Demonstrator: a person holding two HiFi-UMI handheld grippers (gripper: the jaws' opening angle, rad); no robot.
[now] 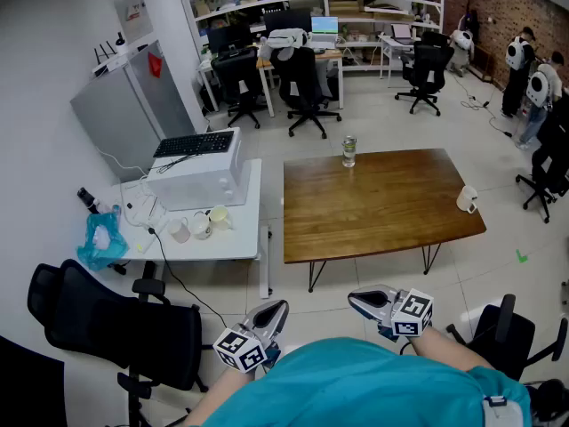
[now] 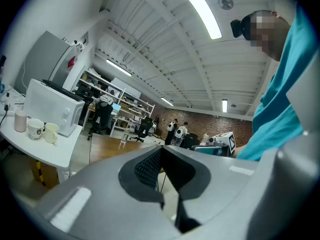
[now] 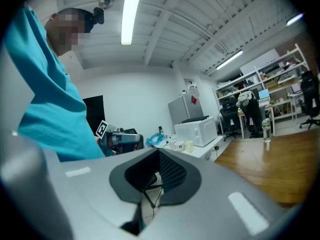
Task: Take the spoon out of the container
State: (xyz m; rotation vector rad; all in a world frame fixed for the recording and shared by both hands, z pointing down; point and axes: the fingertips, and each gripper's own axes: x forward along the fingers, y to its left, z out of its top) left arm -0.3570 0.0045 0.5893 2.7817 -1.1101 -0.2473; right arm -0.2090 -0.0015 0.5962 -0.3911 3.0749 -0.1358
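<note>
I cannot make out a spoon in any view. A white cup [image 1: 466, 199] stands at the right edge of the wooden table [image 1: 382, 207], and a clear jar [image 1: 348, 151] stands at its far edge. Several white mugs [image 1: 201, 224] sit on the white table [image 1: 244, 238] to the left. Both grippers are held close to the person's body, well short of either table. My left gripper [image 1: 281, 307] is shut with nothing in it, its jaws meeting at the tips [image 2: 160, 149]. My right gripper [image 1: 354, 299] is also shut and empty [image 3: 159, 151].
A white microwave [image 1: 197, 174] with a keyboard on top sits on the white table, with cables and a blue bag [image 1: 100, 241] beside it. A black office chair [image 1: 107, 323] stands at the near left and another [image 1: 511, 336] at the near right. People stand at the far right.
</note>
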